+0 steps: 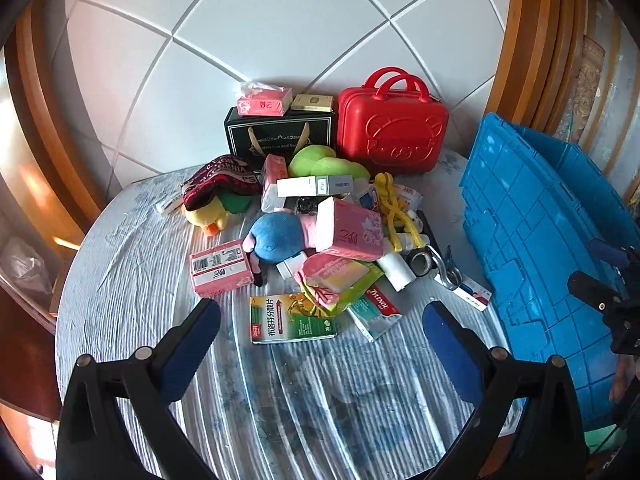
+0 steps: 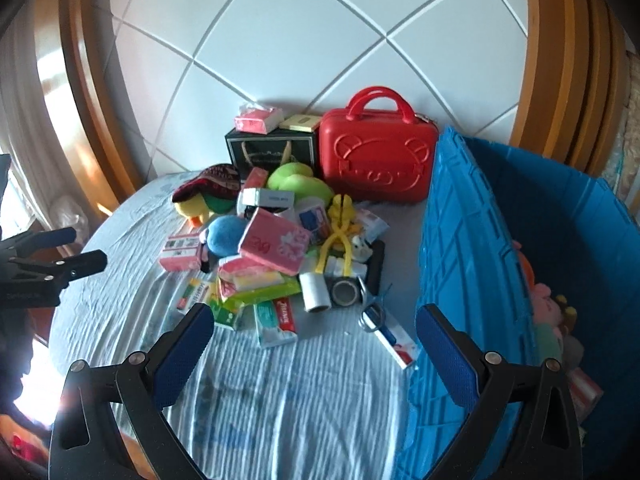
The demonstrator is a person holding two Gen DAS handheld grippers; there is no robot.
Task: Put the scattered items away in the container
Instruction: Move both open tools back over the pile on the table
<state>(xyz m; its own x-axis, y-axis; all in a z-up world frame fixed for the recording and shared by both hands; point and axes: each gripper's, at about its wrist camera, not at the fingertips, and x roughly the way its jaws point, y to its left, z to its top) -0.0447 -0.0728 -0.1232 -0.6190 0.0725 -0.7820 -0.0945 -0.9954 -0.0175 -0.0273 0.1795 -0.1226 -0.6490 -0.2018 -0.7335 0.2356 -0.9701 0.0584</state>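
Both grippers, left [image 1: 321,322] and right [image 2: 314,326], are hovering empty with fingers spread wide before the pile [image 1: 320,240]. Four pink tissue packs [image 1: 348,232] are showing there. One blue crate [image 2: 472,240] is sitting right of the pile, one red case [image 1: 392,132] behind.

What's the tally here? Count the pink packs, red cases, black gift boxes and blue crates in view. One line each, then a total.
pink packs: 5
red case: 1
black gift box: 1
blue crate: 1
Total: 8
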